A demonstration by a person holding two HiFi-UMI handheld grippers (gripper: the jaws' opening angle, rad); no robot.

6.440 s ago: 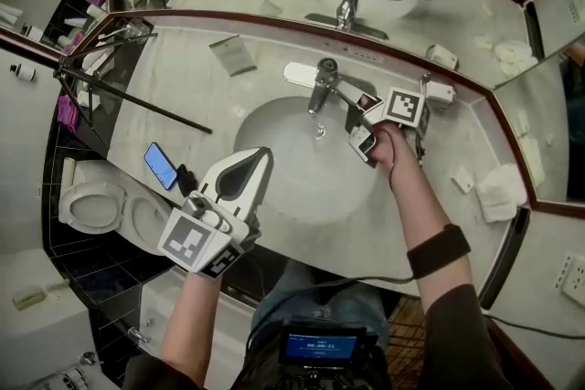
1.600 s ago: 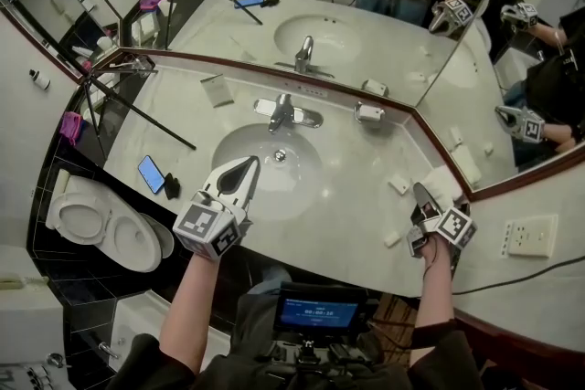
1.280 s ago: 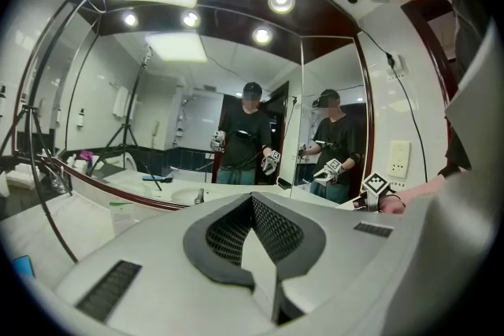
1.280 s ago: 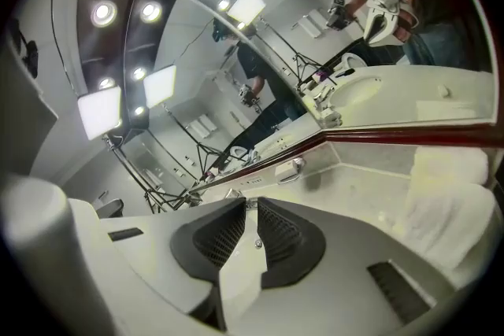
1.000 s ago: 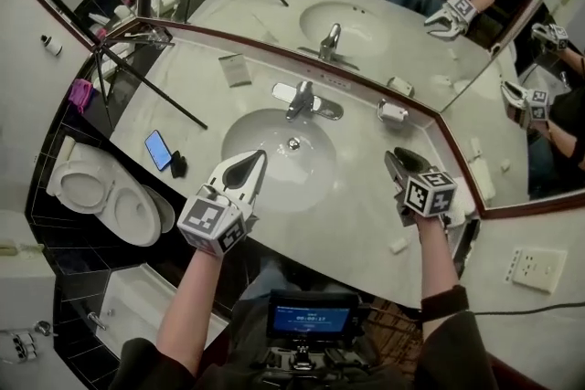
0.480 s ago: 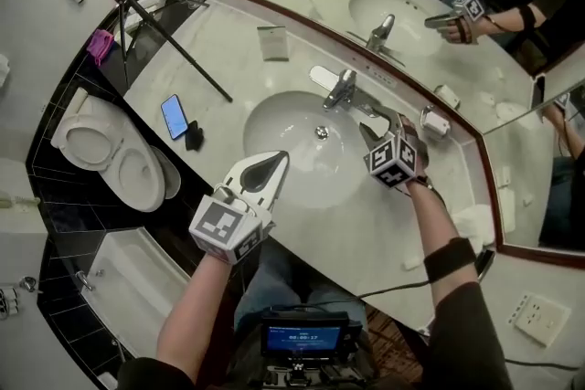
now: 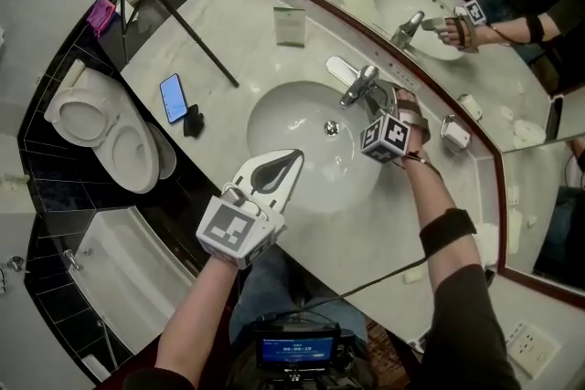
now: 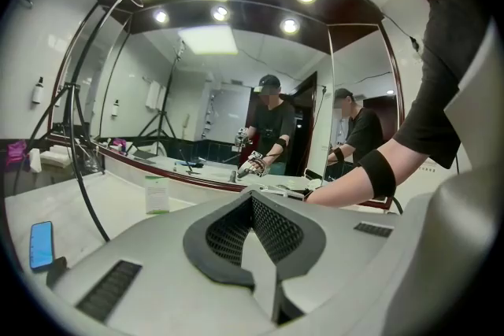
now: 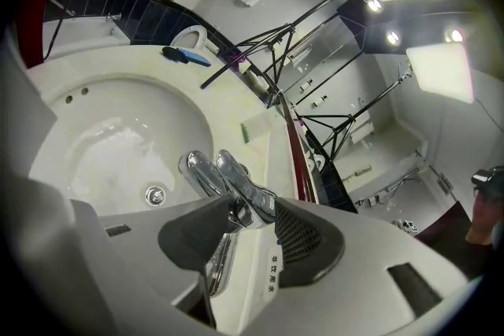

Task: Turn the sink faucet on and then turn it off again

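The chrome faucet (image 7: 363,85) stands at the back of the white sink basin (image 7: 297,119), above the drain (image 7: 331,129). My right gripper (image 7: 382,101) has reached it from the right. In the right gripper view the faucet's lever (image 9: 232,177) lies between the jaws of the right gripper (image 9: 240,218), which have just been opening and stand wide, and the pads do not press on it. My left gripper (image 7: 291,162) hangs shut over the basin's front rim with nothing in it; the left gripper view shows its tips (image 8: 252,199) together.
A blue phone (image 7: 174,98) and a small black object lie on the counter left of the basin. A tripod leg (image 7: 183,18) crosses the counter's back left near a folded card (image 7: 291,26). A chrome holder (image 7: 454,134) sits right of the faucet. The mirror runs behind; a toilet (image 7: 87,119) is left.
My right gripper swung from the counter's right side to the faucet, rolling over as it went, and its jaws came around the lever. The left gripper sank slightly over the basin's front.
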